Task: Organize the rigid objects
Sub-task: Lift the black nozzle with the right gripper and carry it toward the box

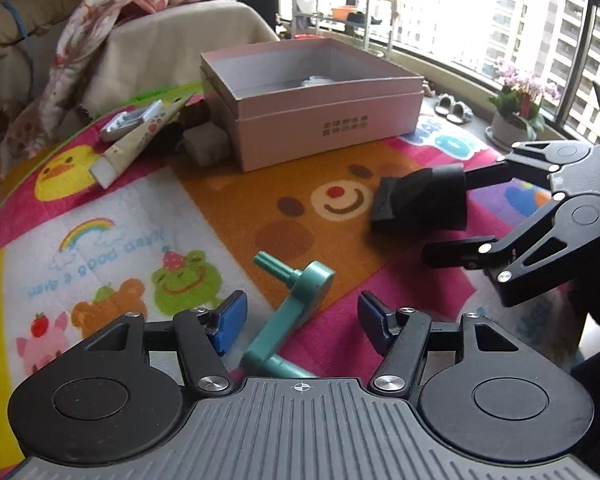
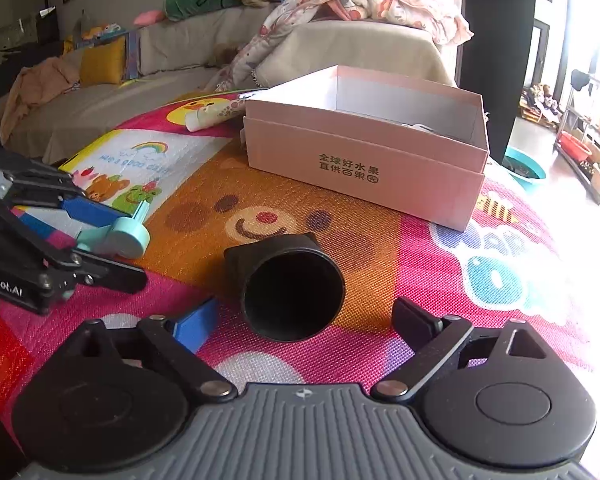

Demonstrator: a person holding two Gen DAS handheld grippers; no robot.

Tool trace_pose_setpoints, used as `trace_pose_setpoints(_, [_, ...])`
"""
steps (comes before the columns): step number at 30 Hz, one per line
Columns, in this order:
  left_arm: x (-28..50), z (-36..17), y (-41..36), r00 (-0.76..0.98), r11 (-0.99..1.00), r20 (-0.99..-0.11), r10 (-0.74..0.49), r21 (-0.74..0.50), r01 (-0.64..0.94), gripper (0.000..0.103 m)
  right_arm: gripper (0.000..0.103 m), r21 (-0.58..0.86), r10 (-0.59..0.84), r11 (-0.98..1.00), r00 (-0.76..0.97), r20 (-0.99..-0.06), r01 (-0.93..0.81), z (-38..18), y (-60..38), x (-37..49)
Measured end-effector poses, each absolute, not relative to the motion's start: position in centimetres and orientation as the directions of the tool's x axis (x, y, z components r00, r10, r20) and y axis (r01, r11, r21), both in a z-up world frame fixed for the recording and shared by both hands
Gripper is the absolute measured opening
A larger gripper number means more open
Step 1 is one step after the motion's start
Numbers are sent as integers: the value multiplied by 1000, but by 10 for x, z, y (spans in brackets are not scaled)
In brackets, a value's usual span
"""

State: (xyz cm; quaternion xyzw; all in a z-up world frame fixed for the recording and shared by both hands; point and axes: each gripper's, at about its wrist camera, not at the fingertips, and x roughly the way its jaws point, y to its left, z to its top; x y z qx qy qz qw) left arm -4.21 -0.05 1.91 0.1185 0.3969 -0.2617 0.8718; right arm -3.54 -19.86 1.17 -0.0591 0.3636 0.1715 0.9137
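A teal plastic crank handle (image 1: 296,300) lies on the cartoon mat between the fingers of my open left gripper (image 1: 301,320); it also shows in the right wrist view (image 2: 116,236). A black nozzle-shaped tube (image 2: 288,284) lies on the mat between the fingers of my open right gripper (image 2: 303,324), its round mouth facing the camera. In the left wrist view the black tube (image 1: 419,200) sits at the right gripper's (image 1: 443,216) fingertips. An open pink cardboard box (image 1: 319,120) (image 2: 363,168) stands beyond both, with something white inside.
A cream tube (image 1: 136,140) (image 2: 216,114) and a small silver-grey device (image 1: 132,120) lie left of the box. A dark lump and a tan block (image 1: 204,140) sit by the box's left corner. A sofa with blankets (image 2: 339,12) is behind; a flower pot (image 1: 515,116) is by the window.
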Motion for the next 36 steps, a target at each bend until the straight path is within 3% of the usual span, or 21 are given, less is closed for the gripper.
trace_pose_setpoints(5, [-44, 21, 4, 504, 832, -760, -411, -86, 548, 69, 97, 21, 275, 933, 674, -686, -359, 11, -197, -35])
trace_pose_setpoints(13, [-34, 36, 3, 540, 792, -743, -396, 22, 610, 68, 98, 18, 269, 935, 676, -686, -354, 10, -197, -36])
trace_pose_setpoints(21, [-9, 20, 1, 472, 734, -767, -435, 2, 680, 70, 99, 18, 269, 935, 676, -686, -354, 10, -198, -36])
trace_pose_setpoints(24, [-8, 21, 4, 487, 742, -742, -462, -23, 670, 66, 99, 18, 269, 935, 676, -686, -354, 10, -198, -36])
trace_pose_setpoints(26, [-11, 22, 6, 502, 740, -714, -488, -33, 672, 52, 99, 20, 270, 935, 675, -687, -353, 10, -198, -35])
trace_pose_setpoints(31, [-25, 22, 7, 506, 737, -710, -490, -28, 675, 51, 99, -2, 262, 930, 667, -697, -367, 13, -192, -28])
trace_pose_setpoints(33, [-32, 22, 8, 513, 740, -707, -487, -22, 672, 51, 93, -30, 254, 925, 677, -691, -378, 14, -188, -25])
trace_pose_setpoints(35, [-38, 23, 9, 516, 741, -706, -484, -17, 672, 51, 81, -43, 254, 921, 680, -688, -387, 16, -186, -22])
trace_pose_setpoints(36, [-41, 23, 9, 517, 741, -708, -481, -13, 671, 51, 70, -43, 257, 919, 677, -689, -393, 18, -185, -21])
